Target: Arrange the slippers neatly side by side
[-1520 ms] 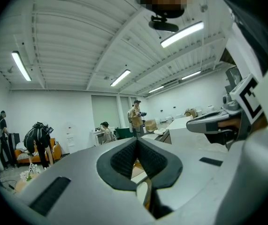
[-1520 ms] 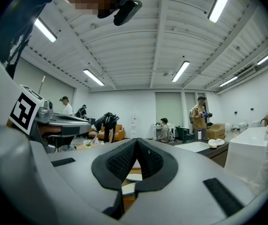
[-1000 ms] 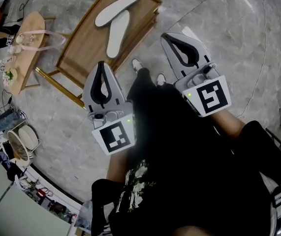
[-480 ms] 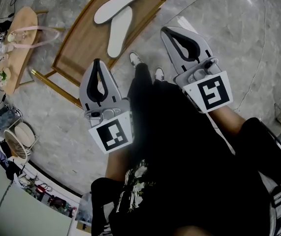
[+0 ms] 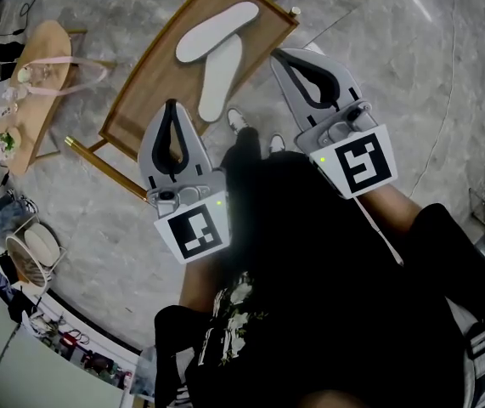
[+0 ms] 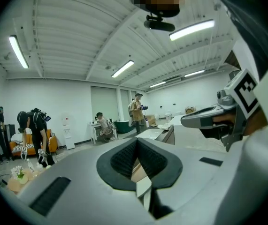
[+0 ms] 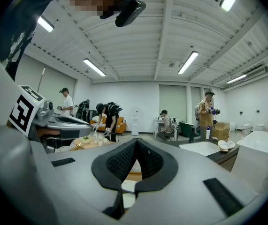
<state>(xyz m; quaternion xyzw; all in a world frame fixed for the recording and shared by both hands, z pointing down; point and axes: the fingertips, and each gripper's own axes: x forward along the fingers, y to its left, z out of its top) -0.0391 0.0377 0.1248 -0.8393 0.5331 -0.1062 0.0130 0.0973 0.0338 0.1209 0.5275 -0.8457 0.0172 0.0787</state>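
left tongs [image 5: 172,106], right tongs [image 5: 284,59] closed; slippers [image 5: 218,31] seen overhead

- A large open-plan lab or test hall: white ribbed ceiling [image 6: 77,36] with long strip lights [image 6: 122,69], plain white walls [image 6: 54,107].
- Polished grey stone-look floor [image 5: 412,83].
- Several people [image 7: 206,114] work at scattered stations; an orange sofa [image 7: 118,125] and water dispenser [image 7: 136,121] stand by the far wall.
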